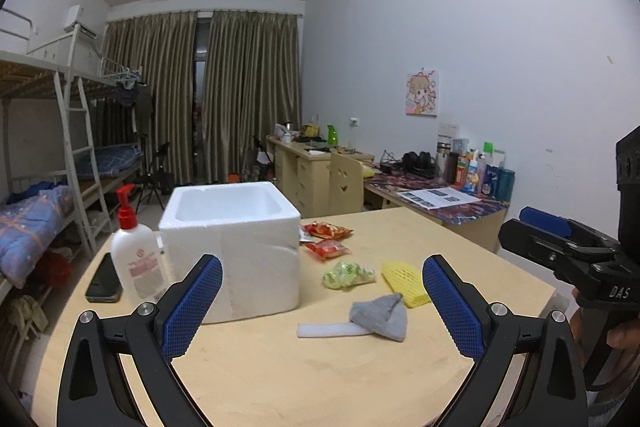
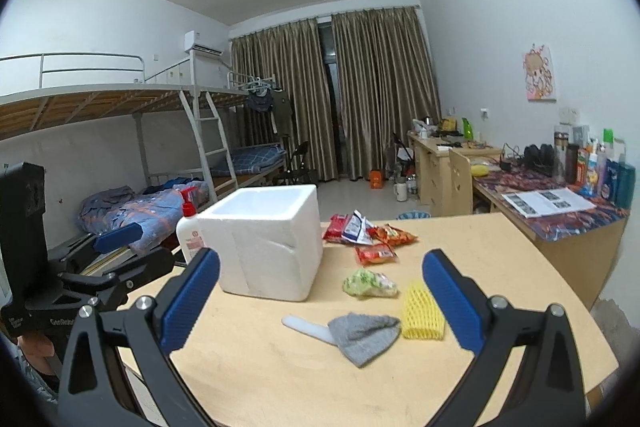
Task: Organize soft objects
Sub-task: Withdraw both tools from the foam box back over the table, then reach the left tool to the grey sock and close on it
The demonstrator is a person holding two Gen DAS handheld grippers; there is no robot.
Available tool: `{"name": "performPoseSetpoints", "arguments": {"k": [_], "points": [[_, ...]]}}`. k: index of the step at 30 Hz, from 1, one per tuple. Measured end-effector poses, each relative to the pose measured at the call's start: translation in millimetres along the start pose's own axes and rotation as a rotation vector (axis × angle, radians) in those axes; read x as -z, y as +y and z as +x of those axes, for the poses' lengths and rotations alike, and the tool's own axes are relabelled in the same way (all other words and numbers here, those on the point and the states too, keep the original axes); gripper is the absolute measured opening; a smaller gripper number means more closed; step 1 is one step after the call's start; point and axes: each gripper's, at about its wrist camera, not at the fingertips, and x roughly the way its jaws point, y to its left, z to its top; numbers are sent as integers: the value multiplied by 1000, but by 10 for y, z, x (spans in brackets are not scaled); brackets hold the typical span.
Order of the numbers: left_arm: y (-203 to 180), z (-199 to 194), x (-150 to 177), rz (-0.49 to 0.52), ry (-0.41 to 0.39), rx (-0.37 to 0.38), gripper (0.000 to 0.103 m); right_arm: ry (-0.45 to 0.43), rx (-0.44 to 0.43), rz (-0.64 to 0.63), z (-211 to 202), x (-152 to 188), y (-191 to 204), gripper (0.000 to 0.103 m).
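Both grippers hovering, fingers spread wide, gripping nothing.
Left gripper (image 1: 322, 307) and right gripper (image 2: 320, 301) are facing the grey knit cloth (image 2: 364, 337) beside the foam box (image 2: 266, 239).

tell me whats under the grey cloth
One end of a white foam strip runs under the grey cloth; the rest pokes out left. Whatever else lies beneath is covered. The yellow net sits beside it.

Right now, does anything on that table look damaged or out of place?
Yes: the white foam box has a crack across its front wall. The grey knit cloth lies crumpled over one end of a white foam strip.
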Motion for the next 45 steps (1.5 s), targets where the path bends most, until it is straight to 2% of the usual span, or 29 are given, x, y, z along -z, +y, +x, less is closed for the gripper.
{"name": "performPoseSetpoints", "arguments": {"k": [6, 21, 34, 45], "points": [[-54, 35, 144, 1, -4, 36, 100, 1, 31, 9, 7, 123, -99, 103], [-104, 372, 402, 17, 51, 108, 100, 66, 93, 55, 162, 388, -355, 103], [-90, 742, 537, 23, 130, 148, 100, 116, 102, 67, 310, 496, -473, 103], [-163, 1068, 680, 43, 211, 179, 100, 188, 142, 90, 491, 586, -719, 103]]}}
